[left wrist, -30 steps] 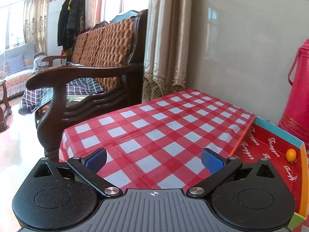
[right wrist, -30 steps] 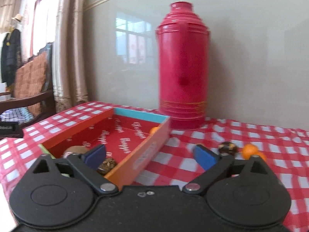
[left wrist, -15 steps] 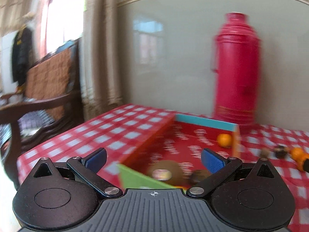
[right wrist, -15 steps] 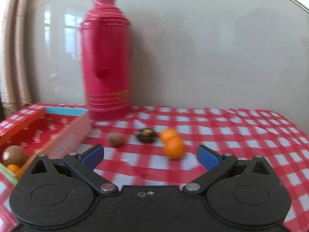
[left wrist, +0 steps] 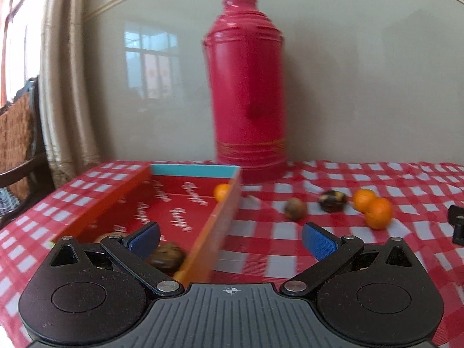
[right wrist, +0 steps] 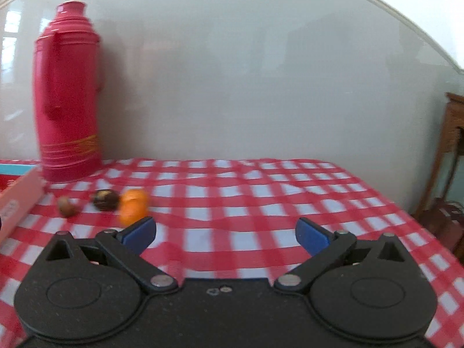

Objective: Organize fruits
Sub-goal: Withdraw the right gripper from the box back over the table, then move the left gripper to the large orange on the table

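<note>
Both views have swung right since 1 s ago. The left wrist view showed only checked cloth and a wooden chair then; now it looks over the red box point(left wrist: 226, 208) toward the red thermos point(left wrist: 246, 92). The right wrist view had the box and thermos centred; now the thermos point(right wrist: 68, 92) sits far left and only a sliver of the box wall point(right wrist: 20, 197) shows.

Left tongs point(left wrist: 230, 239): apart, nothing between them. The left pad is over the near end of the box, the right pad over the tabletop point(left wrist: 406, 179) outside it; the box's right wall runs between them. In the box: a small orange point(left wrist: 221, 192) at the far right corner and a dark brown fruit point(left wrist: 168, 256) just beside the left pad. A further brownish item behind that pad is mostly hidden.

Right tongs point(right wrist: 225, 233): apart, empty, over bare checked cloth.

Loose fruit lies on the tabletop ahead and right of the left tongs: brown nut-like fruit point(left wrist: 295, 209), dark round fruit point(left wrist: 332, 200), two oranges point(left wrist: 374, 207) touching. From the right tongs the same group sits ahead-left: brown one point(right wrist: 67, 206), dark one point(right wrist: 105, 200), oranges point(right wrist: 133, 208), the last just beyond the left pad. All are motion-blurred.

Writing: white script is repeated on the box floor, too blurred to read. The thermos has gold bands with no legible text.
</note>
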The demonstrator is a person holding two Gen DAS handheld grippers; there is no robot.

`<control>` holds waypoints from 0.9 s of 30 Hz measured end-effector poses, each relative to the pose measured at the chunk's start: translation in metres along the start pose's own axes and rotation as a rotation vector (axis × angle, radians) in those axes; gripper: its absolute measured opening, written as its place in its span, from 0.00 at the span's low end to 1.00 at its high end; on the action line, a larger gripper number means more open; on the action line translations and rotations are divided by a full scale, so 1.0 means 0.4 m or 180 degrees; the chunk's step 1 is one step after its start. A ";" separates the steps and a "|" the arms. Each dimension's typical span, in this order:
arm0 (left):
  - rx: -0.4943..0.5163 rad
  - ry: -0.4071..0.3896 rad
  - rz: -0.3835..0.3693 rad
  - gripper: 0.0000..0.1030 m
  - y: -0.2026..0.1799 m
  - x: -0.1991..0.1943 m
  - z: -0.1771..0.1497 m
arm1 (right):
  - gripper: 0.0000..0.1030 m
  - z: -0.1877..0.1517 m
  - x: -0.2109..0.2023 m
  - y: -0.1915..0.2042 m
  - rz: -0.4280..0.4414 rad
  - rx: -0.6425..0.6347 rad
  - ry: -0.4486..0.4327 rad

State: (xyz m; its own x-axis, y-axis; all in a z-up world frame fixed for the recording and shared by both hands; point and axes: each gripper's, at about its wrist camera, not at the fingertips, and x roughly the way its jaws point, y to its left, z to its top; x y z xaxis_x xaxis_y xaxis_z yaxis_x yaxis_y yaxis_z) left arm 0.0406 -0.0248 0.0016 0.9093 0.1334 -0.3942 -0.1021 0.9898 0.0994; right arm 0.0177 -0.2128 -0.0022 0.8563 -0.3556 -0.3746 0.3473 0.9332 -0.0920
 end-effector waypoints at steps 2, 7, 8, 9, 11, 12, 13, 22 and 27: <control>0.0037 0.0007 -0.0062 1.00 -0.031 0.005 -0.002 | 0.94 -0.001 -0.001 -0.030 -0.0108 0.0057 -0.0008; 0.0140 0.0038 -0.0229 1.00 -0.110 0.014 -0.006 | 0.94 -0.004 0.000 -0.092 -0.0237 0.0197 0.0006; 0.0152 0.0050 -0.0267 1.00 -0.125 0.016 -0.007 | 0.94 -0.006 -0.001 -0.102 -0.0274 0.0204 -0.0002; 0.0156 0.0062 -0.0300 1.00 -0.138 0.019 -0.006 | 0.94 -0.007 -0.003 -0.112 -0.0308 0.0212 -0.0012; 0.0181 0.0081 -0.0332 1.00 -0.162 0.029 -0.002 | 0.94 -0.010 -0.009 -0.130 -0.0367 0.0230 -0.0027; 0.0190 0.0095 -0.0353 1.00 -0.173 0.033 0.001 | 0.94 -0.013 -0.010 -0.139 -0.0392 0.0241 -0.0025; 0.0205 0.0112 -0.0383 1.00 -0.187 0.040 0.005 | 0.94 -0.013 -0.008 -0.147 -0.0407 0.0259 -0.0017; 0.0281 0.0228 -0.0554 0.99 -0.311 0.108 0.029 | 0.94 -0.016 -0.001 -0.188 -0.0531 0.0398 -0.0002; 0.0244 0.0272 -0.0690 0.99 -0.353 0.143 0.040 | 0.94 -0.014 -0.001 -0.194 -0.0536 0.0421 -0.0011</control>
State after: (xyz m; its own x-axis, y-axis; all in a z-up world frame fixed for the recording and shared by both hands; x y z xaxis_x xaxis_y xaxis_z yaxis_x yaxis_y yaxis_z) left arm 0.1136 -0.1579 -0.0202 0.8689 -0.0747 -0.4894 0.1256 0.9895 0.0720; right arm -0.0116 -0.2849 -0.0002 0.7832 -0.5063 -0.3609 0.5325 0.8458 -0.0311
